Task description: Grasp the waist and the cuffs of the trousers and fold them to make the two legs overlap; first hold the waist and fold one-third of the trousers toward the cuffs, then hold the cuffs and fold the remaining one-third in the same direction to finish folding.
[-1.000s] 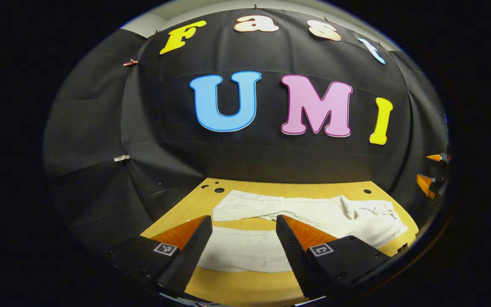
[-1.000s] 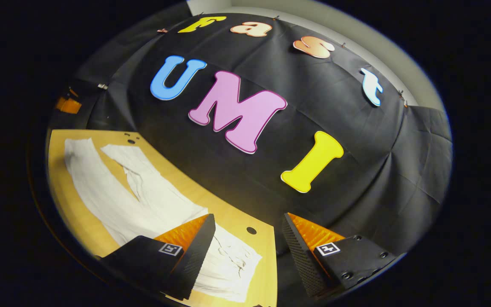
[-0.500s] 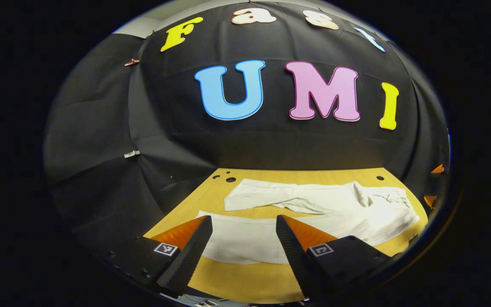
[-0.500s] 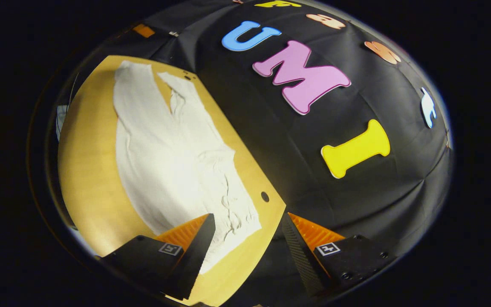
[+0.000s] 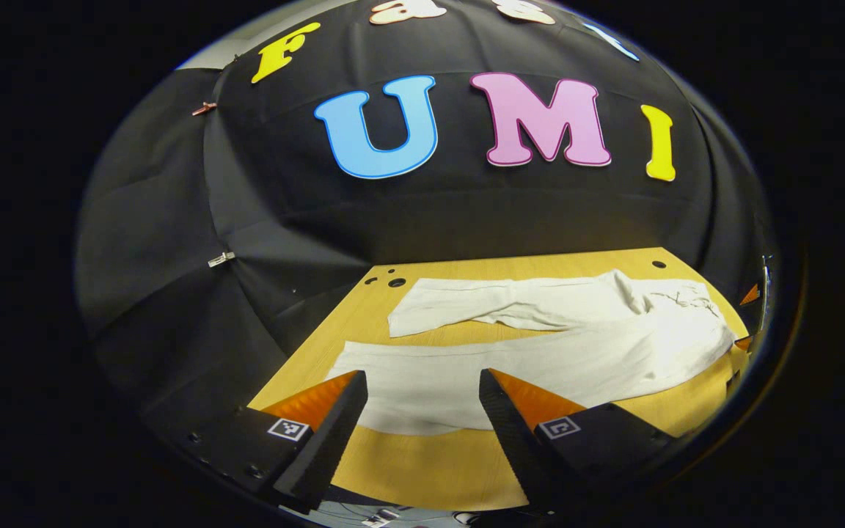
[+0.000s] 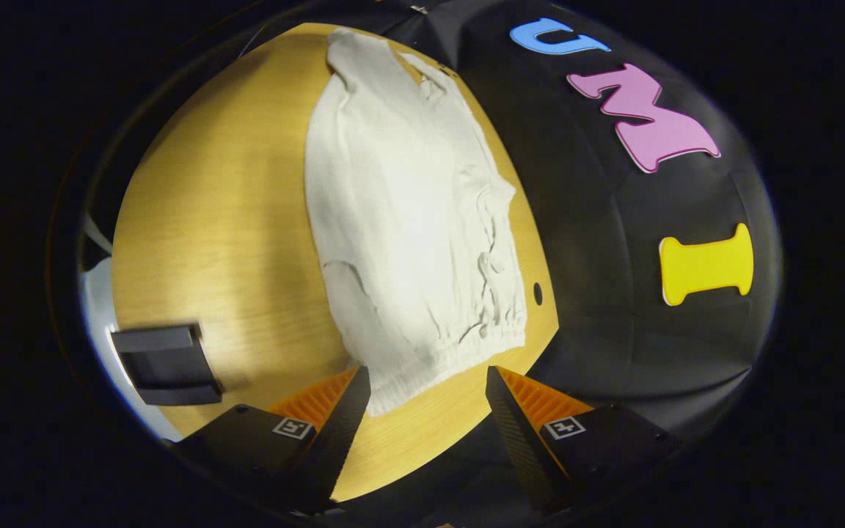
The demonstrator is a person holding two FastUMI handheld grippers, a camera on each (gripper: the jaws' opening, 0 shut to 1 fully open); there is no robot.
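Observation:
White trousers (image 5: 540,345) lie flat on the wooden table (image 5: 422,469), legs spread apart toward the left and waist at the right in the left gripper view. My left gripper (image 5: 422,381) hovers open over the near leg, close to its cuff. In the right gripper view the trousers (image 6: 408,220) run away from me, the gathered waist (image 6: 459,348) nearest. My right gripper (image 6: 428,375) is open just above the waistband, holding nothing. At the far right edge of the left gripper view a bit of the right gripper (image 5: 749,297) shows.
A dark flat block (image 6: 166,364) sits at the table's near-left edge in the right gripper view. Small round holes mark the table (image 6: 538,293) beside the waist and near the far cuff (image 5: 396,282). Black cloth walls close the back and sides.
The right gripper has swung down and over the table, bringing the waist right in front of its fingers. The left gripper tilted down and drew back a little; both stayed open.

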